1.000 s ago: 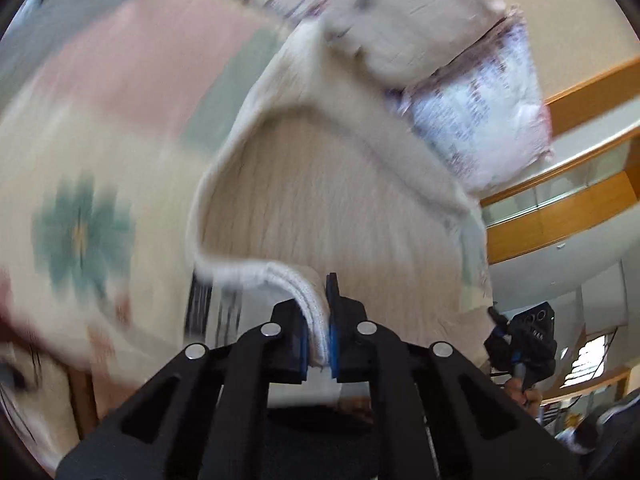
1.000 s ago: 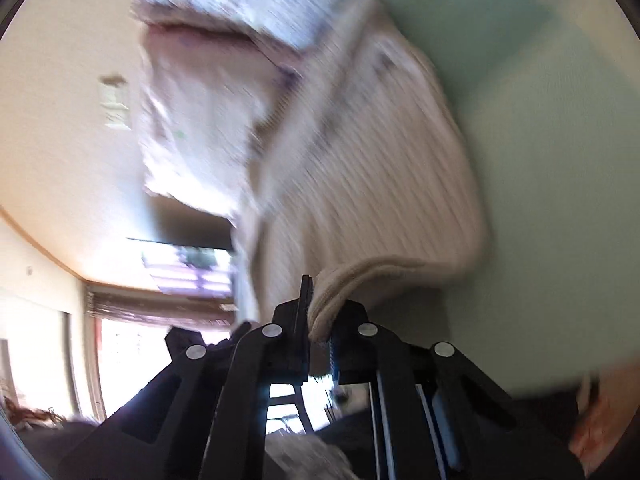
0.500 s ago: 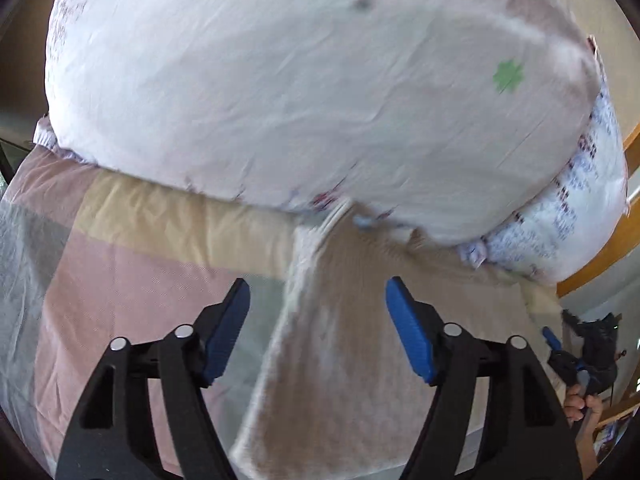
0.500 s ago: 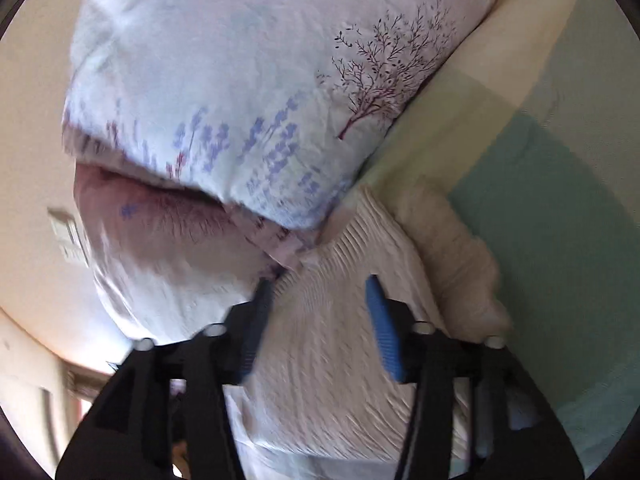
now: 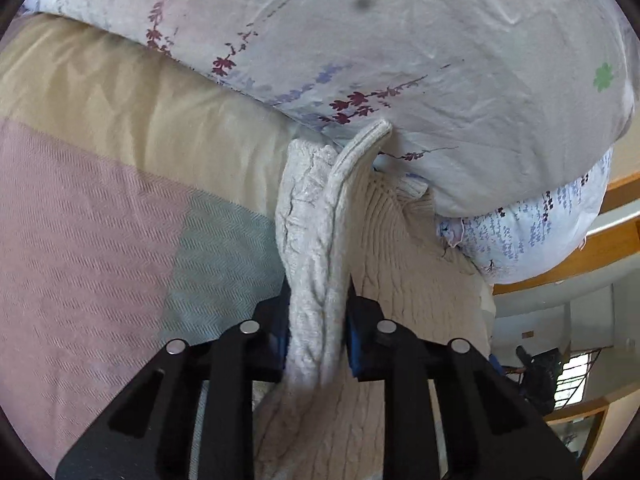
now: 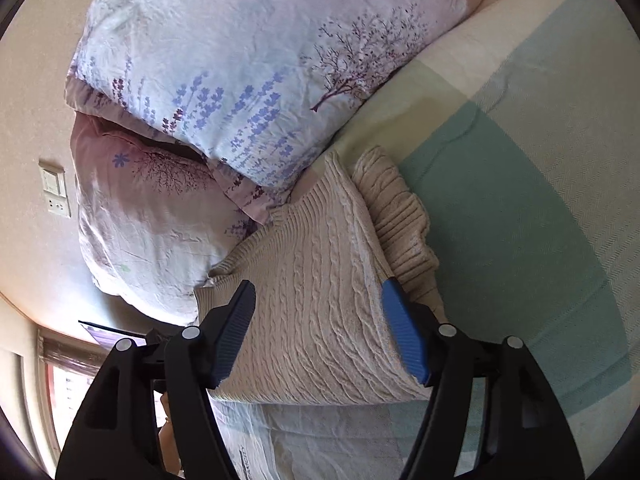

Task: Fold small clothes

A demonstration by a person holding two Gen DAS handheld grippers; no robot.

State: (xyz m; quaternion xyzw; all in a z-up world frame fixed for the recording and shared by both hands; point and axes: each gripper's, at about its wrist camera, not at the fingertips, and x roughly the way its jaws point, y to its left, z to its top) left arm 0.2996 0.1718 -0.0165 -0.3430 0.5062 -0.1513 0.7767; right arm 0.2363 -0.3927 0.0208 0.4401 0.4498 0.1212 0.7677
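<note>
Checked bedspread (image 6: 540, 200) under cream sweater (image 6: 320, 280) — bunched edge clenched in left claw (image 5: 316, 344), body between splayed right claw (image 6: 320, 332).

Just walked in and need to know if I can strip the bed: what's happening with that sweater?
A person with a handheld tool in each hand is folding a cream cable-knit sweater on the pastel patchwork bedspread, right against the floral-print pillows. The left tool is shut on a bunched strip of the knit, probably a sleeve or edge. The right tool is open, its blue pads on either side of the sweater's body, gripping nothing. The folding looks unfinished.
</note>
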